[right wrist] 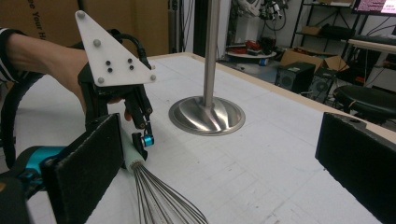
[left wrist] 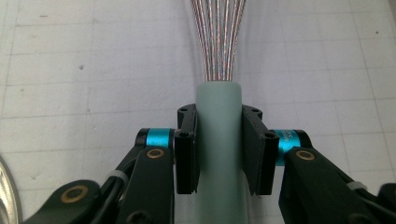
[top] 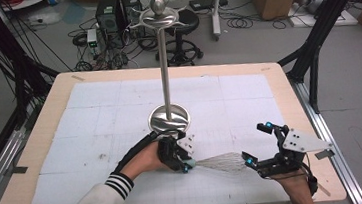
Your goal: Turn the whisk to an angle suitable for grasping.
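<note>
A wire whisk (top: pixel 222 162) with a pale green handle (left wrist: pixel 218 112) lies low over the white mat, its wires pointing right. My left gripper (top: pixel 187 164) is shut on that handle, one jaw on each side (left wrist: pixel 218 149). The right gripper (top: pixel 257 143) stands wide open just right of the wire end, with nothing between its jaws (right wrist: pixel 223 158). In the right gripper view the whisk wires (right wrist: pixel 161 200) run down past its left pad (right wrist: pixel 88 158), and the left gripper (right wrist: pixel 140 126) grips the handle beyond. Whether the whisk touches the mat I cannot tell.
A tall steel stand (top: pixel 165 73) with a round base (top: pixel 169 118) and hooked arms at the top (top: pixel 159 16) rises just behind the left hand. The white gridded mat (top: pixel 119 103) covers the wooden table. Boxes, cables and a stool sit on the floor beyond.
</note>
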### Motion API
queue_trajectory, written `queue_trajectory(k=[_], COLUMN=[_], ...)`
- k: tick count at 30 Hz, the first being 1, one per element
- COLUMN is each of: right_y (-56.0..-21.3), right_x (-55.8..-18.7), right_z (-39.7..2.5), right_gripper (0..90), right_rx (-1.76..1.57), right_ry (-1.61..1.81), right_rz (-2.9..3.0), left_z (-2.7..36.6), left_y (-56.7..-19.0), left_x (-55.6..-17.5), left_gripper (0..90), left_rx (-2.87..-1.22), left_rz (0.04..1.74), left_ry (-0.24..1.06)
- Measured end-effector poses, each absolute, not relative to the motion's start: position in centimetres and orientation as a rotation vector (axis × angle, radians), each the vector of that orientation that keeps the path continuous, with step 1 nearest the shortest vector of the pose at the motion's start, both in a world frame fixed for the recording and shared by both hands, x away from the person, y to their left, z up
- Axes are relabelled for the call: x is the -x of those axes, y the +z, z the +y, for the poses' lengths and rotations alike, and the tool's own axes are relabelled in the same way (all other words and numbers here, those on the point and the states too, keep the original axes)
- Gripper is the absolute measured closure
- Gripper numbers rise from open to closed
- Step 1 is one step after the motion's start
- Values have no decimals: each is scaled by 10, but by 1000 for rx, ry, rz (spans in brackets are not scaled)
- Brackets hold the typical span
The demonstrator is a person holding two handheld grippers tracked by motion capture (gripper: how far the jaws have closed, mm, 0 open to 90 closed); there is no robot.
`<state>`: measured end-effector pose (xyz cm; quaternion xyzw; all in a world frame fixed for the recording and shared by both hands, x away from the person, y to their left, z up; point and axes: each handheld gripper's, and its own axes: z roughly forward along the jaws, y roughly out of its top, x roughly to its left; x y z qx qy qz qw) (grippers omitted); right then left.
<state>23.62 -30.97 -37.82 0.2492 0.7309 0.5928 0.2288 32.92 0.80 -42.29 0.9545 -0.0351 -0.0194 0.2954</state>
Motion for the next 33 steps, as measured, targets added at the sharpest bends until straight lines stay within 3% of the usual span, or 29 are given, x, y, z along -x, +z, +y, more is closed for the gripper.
queue_trajectory(k=[2,12,19,21,33], right_y=[-378,-378,-379,-378,-376], right_x=[-236,-235,-235,-234,-231], right_z=[-310,-311,-314,-314,-316], right_gripper=[1,1,1,1,1], right_rx=[-687,-692,-694,-698,-693], right_ry=[1632,1630,1622,1624,1615], right_rz=[2011,2009,2002,2003,2003], left_z=[8,21,47,54,114], left_y=[-423,-408,-380,-374,-352], left_x=[-329,-327,-324,-322,-311], left_gripper=[677,387,168,52,17], left_rx=[-2538,-2476,-2354,-2333,-2222], left_rz=[-95,-67,18,69,156], left_ry=[-52,-24,42,58,148])
